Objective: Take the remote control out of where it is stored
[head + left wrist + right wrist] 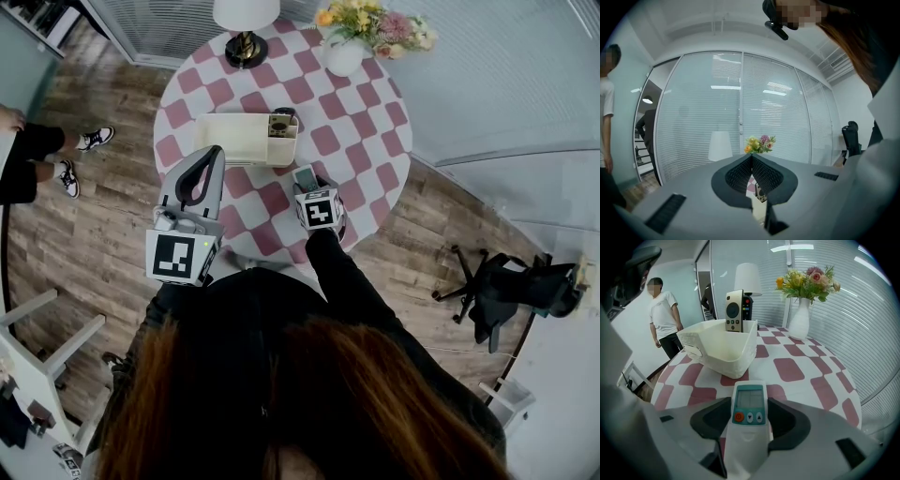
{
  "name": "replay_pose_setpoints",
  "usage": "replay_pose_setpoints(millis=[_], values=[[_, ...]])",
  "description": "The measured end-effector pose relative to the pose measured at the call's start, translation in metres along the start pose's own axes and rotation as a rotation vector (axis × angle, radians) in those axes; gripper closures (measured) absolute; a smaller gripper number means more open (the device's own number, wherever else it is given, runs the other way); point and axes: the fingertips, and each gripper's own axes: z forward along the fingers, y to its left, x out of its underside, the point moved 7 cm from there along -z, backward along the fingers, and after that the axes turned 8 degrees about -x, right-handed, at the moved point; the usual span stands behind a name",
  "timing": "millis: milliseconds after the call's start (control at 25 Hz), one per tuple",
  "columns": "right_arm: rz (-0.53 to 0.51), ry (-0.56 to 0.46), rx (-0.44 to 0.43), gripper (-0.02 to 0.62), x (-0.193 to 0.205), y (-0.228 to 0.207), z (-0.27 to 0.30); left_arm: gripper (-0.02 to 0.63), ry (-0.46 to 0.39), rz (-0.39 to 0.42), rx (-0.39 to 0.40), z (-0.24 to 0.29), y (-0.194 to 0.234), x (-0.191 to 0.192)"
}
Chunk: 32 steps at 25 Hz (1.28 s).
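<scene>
My right gripper (307,180) (749,416) is shut on a white remote control (748,414) (305,176) with a small screen and an orange button. It holds the remote above the checked table, just on the near side of the white basket (239,141) (717,348). A gold-faced remote (734,311) (279,126) stands upright in the basket's right end, with a black remote (747,307) behind it. My left gripper (214,157) (751,158) is shut on nothing, to the left of the right one, beside the basket's near left corner.
The round pink-and-white checked table (366,141) also carries a white vase of flowers (345,54) (799,319) and a lamp (246,28) (747,279) at its far side. A person (663,317) stands left of the table. An office chair (506,286) is at the right.
</scene>
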Motion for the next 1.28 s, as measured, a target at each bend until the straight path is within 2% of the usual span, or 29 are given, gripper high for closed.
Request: replay_pose_setpoints(millis=[280, 560, 640, 720, 760, 880, 1000, 1280], values=[[0.006, -0.01, -0.025, 0.348, 0.0, -0.001, 0.002, 0.597, 0.0, -0.001, -0.001, 0.001, 0.0, 0.0], [-0.014, -0.07, 0.002, 0.355, -0.009, 0.0, -0.006, 0.597, -0.001, -0.003, 0.0, 0.003, 0.001, 0.0], [-0.027, -0.088, 0.012, 0.429, -0.011, 0.0, -0.008, 0.597, -0.002, -0.003, 0.0, 0.002, 0.002, 0.001], [-0.031, -0.085, 0.009, 0.539, -0.012, 0.001, -0.01, 0.597, -0.005, -0.005, 0.0, 0.002, 0.002, 0.001], [-0.022, -0.08, -0.004, 0.558, -0.013, 0.002, -0.011, 0.597, -0.006, -0.006, 0.0, 0.002, 0.002, 0.001], [0.006, -0.084, -0.035, 0.58, -0.014, 0.004, -0.013, 0.597, -0.007, -0.006, 0.0, 0.002, 0.003, 0.0], [0.002, -0.12, -0.031, 0.58, -0.019, 0.007, -0.019, 0.597, -0.007, -0.012, 0.001, 0.002, 0.003, 0.0], [-0.112, -0.318, -0.004, 0.581, -0.041, 0.017, -0.039, 0.597, -0.016, -0.027, 0.001, 0.002, 0.003, -0.002]])
